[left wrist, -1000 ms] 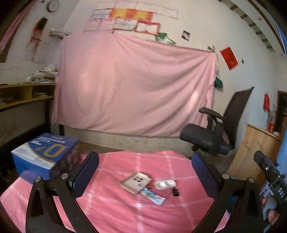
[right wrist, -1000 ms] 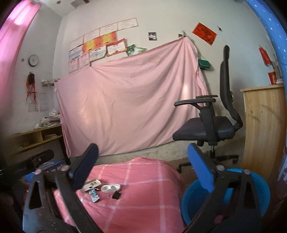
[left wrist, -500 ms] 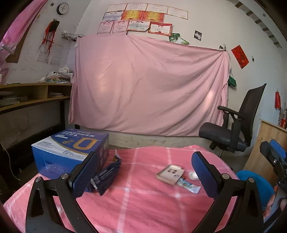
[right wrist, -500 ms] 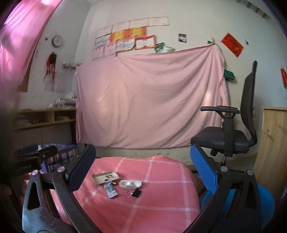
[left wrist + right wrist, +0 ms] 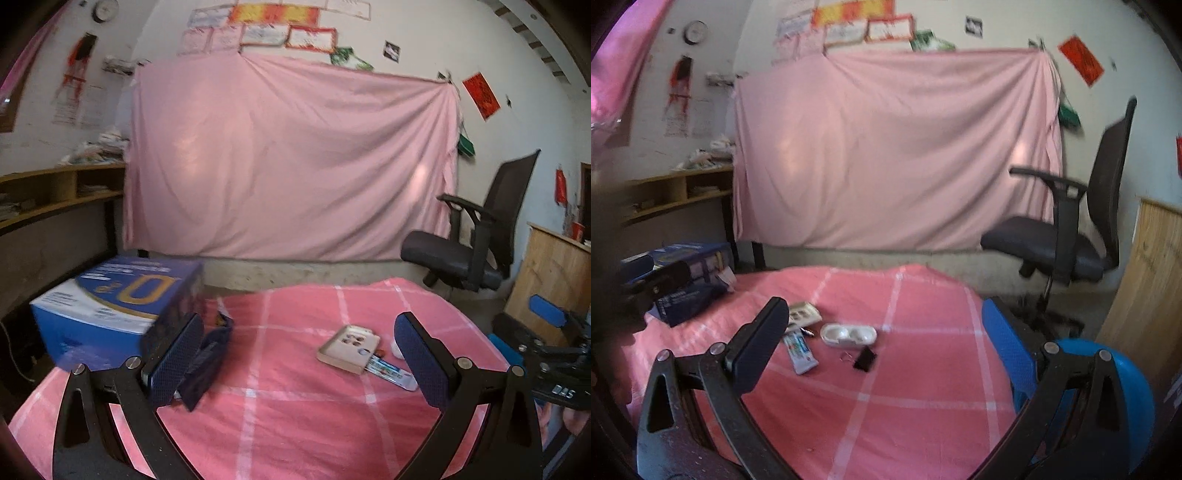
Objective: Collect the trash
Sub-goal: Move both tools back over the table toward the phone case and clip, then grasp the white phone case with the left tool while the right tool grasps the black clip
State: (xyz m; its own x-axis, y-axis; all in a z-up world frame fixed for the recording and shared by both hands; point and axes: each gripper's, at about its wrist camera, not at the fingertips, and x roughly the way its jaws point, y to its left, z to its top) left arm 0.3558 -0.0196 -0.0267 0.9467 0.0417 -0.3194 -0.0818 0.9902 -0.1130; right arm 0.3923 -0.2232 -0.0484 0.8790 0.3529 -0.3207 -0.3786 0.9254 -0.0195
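Lying mid-table on the pink checked cloth (image 5: 905, 369), a crumpled blue-and-white wrapper (image 5: 799, 350) sits just left of the white plastic case (image 5: 848, 335). Both the left gripper (image 5: 295, 365) and right gripper (image 5: 886, 350) are spread, empty, so looks like approach stage; next, probably drop onto it.

I count two blue boxes (image 5: 110, 306), one beige tray (image 5: 349, 349), one tube (image 5: 799, 350), one white case (image 5: 848, 335), one binder clip (image 5: 865, 359).
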